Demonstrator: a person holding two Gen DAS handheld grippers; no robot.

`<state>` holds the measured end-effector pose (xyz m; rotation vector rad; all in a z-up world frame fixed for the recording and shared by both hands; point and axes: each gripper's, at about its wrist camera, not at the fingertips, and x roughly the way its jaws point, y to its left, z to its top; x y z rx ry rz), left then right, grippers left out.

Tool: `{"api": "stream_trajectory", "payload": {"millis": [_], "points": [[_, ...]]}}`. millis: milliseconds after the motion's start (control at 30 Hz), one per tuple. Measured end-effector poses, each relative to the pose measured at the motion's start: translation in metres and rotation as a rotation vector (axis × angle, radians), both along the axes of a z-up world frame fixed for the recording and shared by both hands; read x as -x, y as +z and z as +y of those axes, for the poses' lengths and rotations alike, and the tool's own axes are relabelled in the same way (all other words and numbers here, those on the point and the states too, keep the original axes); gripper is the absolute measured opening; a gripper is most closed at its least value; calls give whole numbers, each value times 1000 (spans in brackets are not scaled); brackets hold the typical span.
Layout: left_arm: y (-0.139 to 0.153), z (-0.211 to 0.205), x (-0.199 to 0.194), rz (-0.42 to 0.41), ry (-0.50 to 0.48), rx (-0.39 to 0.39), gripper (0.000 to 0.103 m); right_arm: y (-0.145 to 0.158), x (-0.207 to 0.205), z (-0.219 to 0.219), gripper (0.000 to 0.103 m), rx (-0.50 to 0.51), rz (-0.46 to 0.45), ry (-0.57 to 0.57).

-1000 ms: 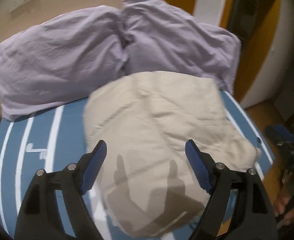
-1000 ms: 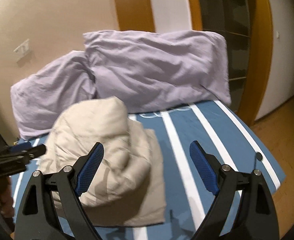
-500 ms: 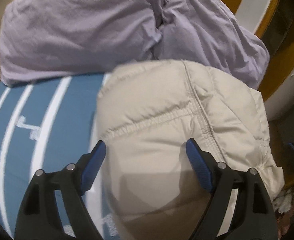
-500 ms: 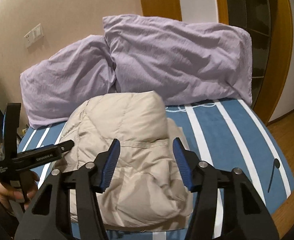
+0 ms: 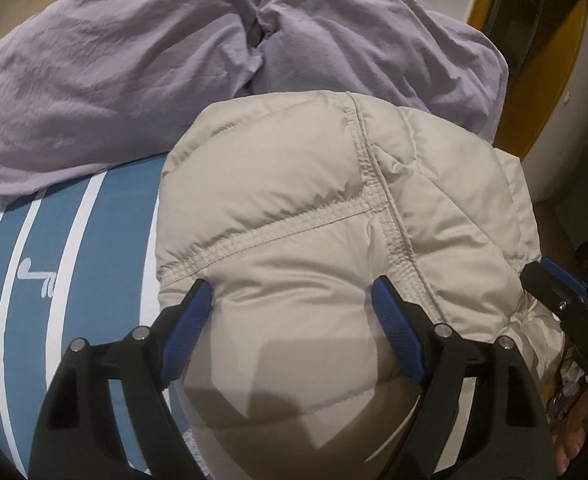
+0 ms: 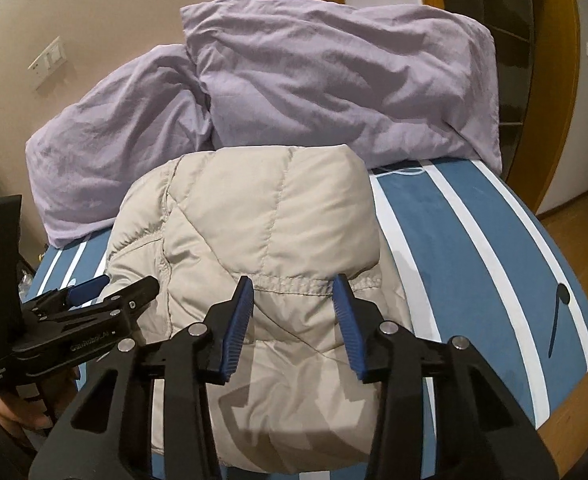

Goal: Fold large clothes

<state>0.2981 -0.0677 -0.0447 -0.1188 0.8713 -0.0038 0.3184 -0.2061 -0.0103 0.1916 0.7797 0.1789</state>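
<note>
Both hand-held grippers sit just above folded puffer jacket [image 6: 253,240]: left hand-held gripper [image 5: 291,300] spread wide, right hand-held gripper [image 6: 291,300] just narrowing, gripping nothing yet.

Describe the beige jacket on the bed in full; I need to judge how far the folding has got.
The jacket is a beige, puffy quilted garment of smooth, slightly shiny fabric with stitched seams. It lies bunched into a thick folded bundle on the blue, white-striped bed, its far edge against the lilac pillows. The left tool straddles its near bulge, jaws wide. The right tool, jaws just narrowing, frames a gathered seam; no firm pinch shows.
</note>
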Motion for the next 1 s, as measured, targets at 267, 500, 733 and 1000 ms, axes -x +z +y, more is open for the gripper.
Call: {"api": "stream_trajectory", "payload": {"millis": [267,500,733,1000], "points": [[-3,-6,-2,-5,-34,-18,82,-11,1,-11,40,-11,10,-35],[3,-4,3,-30,-45,-8,83,-53,0,-7,39,17,63,-35],[19,-4,0,-66,-34,2,84,-76,0,-19,38,-49,92,-63],[31,3,-18,-115,39,-64,86,-81,-1,-19,38,-49,94,-67]]}}
